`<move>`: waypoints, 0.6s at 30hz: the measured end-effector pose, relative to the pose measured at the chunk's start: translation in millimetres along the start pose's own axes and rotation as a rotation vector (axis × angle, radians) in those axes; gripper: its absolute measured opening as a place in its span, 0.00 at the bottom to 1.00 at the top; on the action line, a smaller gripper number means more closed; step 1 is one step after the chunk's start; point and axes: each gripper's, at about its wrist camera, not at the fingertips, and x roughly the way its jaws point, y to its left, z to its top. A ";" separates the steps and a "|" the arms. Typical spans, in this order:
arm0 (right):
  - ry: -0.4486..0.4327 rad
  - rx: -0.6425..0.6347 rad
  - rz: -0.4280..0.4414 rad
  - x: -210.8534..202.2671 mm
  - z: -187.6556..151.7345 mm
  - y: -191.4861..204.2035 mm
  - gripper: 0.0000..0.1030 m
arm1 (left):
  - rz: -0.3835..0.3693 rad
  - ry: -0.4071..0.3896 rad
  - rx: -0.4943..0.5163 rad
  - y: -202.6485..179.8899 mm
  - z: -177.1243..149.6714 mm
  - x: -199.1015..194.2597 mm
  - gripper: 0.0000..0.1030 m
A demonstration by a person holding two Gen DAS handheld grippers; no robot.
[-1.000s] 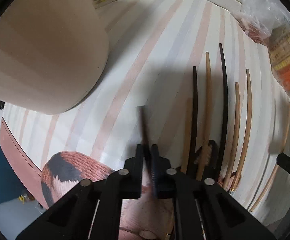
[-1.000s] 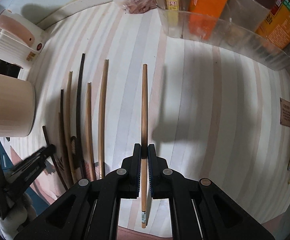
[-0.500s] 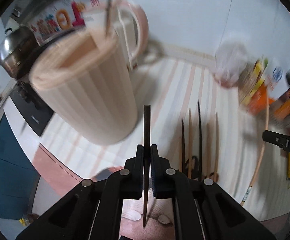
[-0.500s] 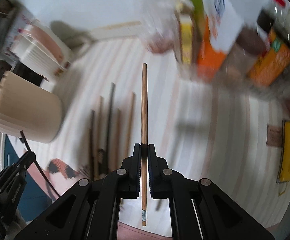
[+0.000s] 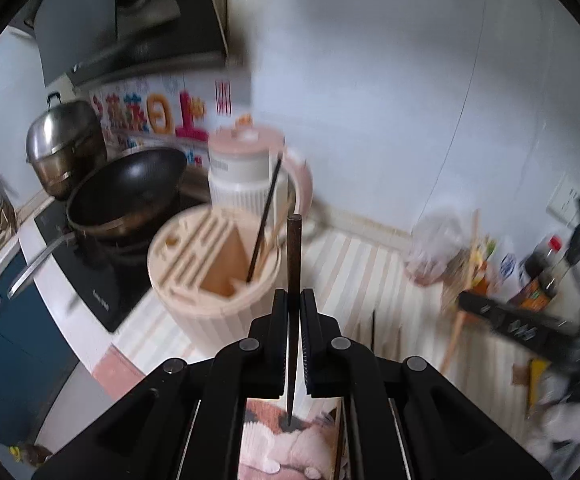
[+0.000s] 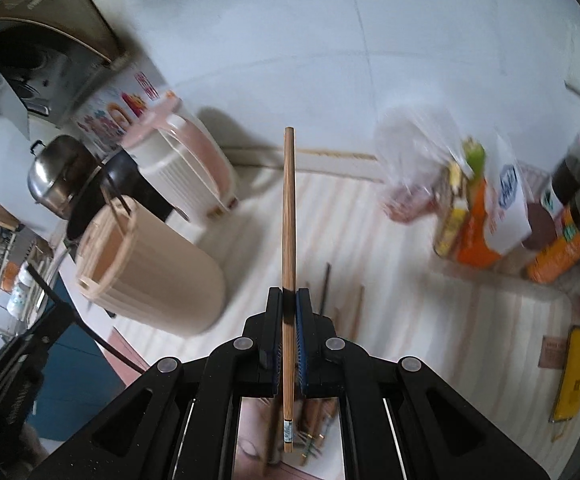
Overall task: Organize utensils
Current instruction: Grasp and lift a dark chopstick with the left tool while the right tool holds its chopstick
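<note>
While a dark chopstick (image 5: 293, 264) is clamped upright in the left claw (image 5: 293, 308) and a pale chopstick (image 6: 288, 216) in the right claw (image 6: 288, 308), the slotted holder (image 5: 210, 264) is seen ahead-left, nearer the left claw.

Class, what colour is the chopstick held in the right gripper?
Light brown wood grain; the chopstick shows best in the right wrist view.
</note>
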 end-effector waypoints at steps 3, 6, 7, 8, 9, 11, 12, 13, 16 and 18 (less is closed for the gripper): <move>-0.030 0.005 0.007 -6.9 6.5 8.7 0.06 | -0.008 -0.043 0.006 2.3 22.0 -18.0 0.03; -0.051 0.023 0.033 -12.4 11.8 16.2 0.06 | 0.001 -0.077 0.018 7.2 44.7 -29.9 0.03; -0.058 0.025 0.041 -13.8 14.6 19.6 0.06 | 0.005 -0.084 0.022 7.8 48.8 -31.8 0.03; -0.065 0.030 0.051 -14.3 16.1 23.0 0.06 | 0.007 -0.095 0.023 10.8 55.6 -34.6 0.03; -0.071 0.033 0.059 -15.4 17.5 25.4 0.06 | 0.007 -0.100 0.023 13.7 61.3 -36.9 0.03; -0.084 0.037 0.074 -18.0 20.7 32.1 0.06 | 0.003 -0.105 0.011 22.0 71.9 -38.1 0.03; -0.091 0.041 0.086 -19.0 23.2 36.6 0.06 | 0.002 -0.107 0.005 25.3 76.4 -38.3 0.03; -0.097 0.043 0.093 -20.1 25.3 40.5 0.06 | 0.007 -0.112 -0.001 30.1 82.2 -39.1 0.03; -0.119 0.053 0.130 -21.5 33.6 54.3 0.06 | 0.025 -0.131 -0.017 45.4 96.1 -40.4 0.03; -0.136 0.052 0.152 -21.8 42.0 65.5 0.06 | 0.036 -0.142 -0.030 55.3 100.4 -40.3 0.03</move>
